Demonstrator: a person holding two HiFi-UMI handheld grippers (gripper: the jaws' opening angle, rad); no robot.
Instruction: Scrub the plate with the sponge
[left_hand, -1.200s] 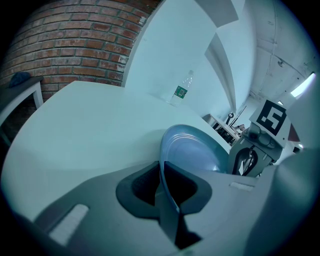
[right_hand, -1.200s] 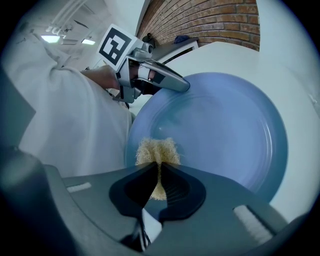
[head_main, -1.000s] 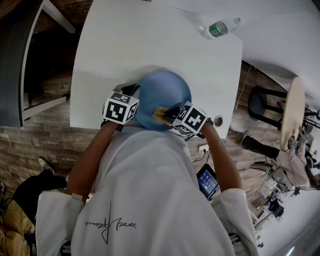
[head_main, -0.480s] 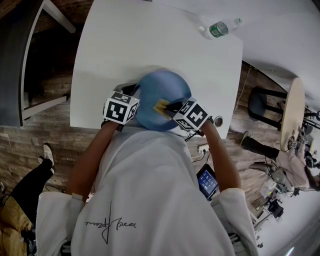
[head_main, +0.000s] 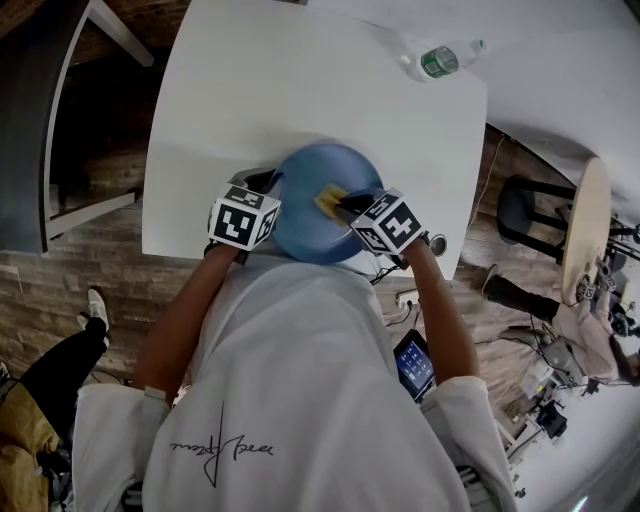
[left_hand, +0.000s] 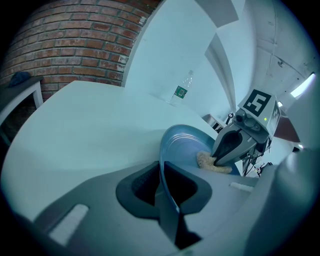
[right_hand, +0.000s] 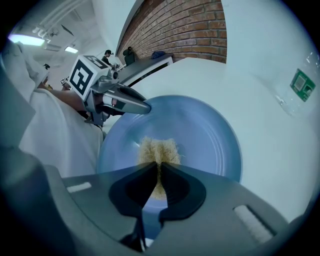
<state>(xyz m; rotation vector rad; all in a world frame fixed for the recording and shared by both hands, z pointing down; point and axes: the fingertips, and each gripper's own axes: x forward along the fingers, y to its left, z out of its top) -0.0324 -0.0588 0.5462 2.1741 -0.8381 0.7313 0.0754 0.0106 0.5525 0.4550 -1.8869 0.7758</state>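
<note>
Two tools work on one blue plate (head_main: 305, 228), which sits close to the near edge of the white bench (head_main: 280, 90), just in front of the person (head_main: 290, 380) in a white shirt.

From the head view, the left tool (head_main: 270, 183) meets the plate at its left rim. Its own view shows the jaws narrowly apart with the thin blue rim (left_hand: 163, 167) running straight between them, clamped on both sides, so this tool grips the plate by its edge.

The right tool (head_main: 341, 204) reaches in from the right side and points steeply down at the plate's inner surface. In the right gripper view its jaws are nearly together on a tan, fuzzy sponge (right_hand: 158, 149), which bulges out past the tips and presses on the plate near its middle. The left gripper view shows that sponge (left_hand: 208, 162) touching the plate's face under the right tool's tip.

One clear plastic bottle (head_main: 437, 57) with a green label lies on the far right part of the bench, well apart from the plate.
</note>
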